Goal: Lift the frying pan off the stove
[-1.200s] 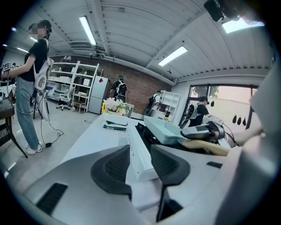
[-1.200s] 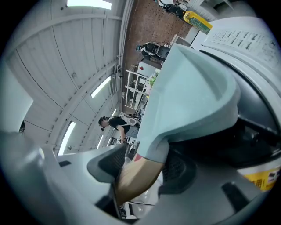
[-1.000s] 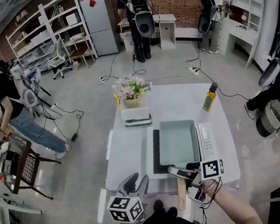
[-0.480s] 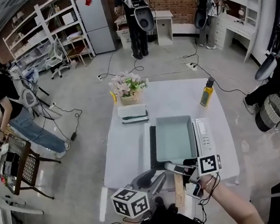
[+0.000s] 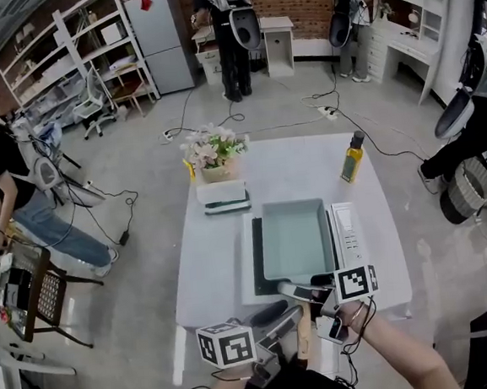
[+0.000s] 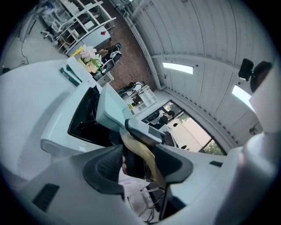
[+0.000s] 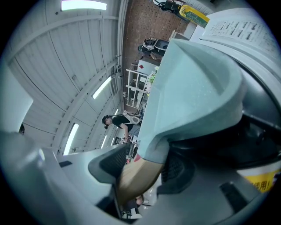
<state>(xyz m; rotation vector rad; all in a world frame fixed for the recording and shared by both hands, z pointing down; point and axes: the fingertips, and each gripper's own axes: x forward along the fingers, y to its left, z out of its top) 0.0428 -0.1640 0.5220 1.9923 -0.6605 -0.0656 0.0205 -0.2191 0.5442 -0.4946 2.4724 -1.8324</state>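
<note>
A teal rectangular frying pan point(image 5: 296, 240) sits on the stove point(image 5: 346, 238) on the white table point(image 5: 212, 268); its wooden handle point(image 5: 303, 338) sticks out over the near edge. My right gripper point(image 5: 308, 293) is shut on the handle close to the pan. In the right gripper view its pads press the wooden handle point(image 7: 136, 180) below the pan point(image 7: 193, 88). My left gripper point(image 5: 282, 323) reaches in from the left. Its jaws are opening around the handle point(image 6: 142, 154), with a gap at each pad.
On the table's far half stand a flower pot point(image 5: 214, 154), an oil bottle point(image 5: 351, 158) and a flat white-and-dark stack point(image 5: 223, 198). A chair point(image 5: 32, 293) and a seated person are off to the left. Cables cross the floor, and people stand by the far wall.
My left gripper has swung right from the table's near left corner until its jaws stand around the wooden handle. The right gripper has kept its hold near the pan.
</note>
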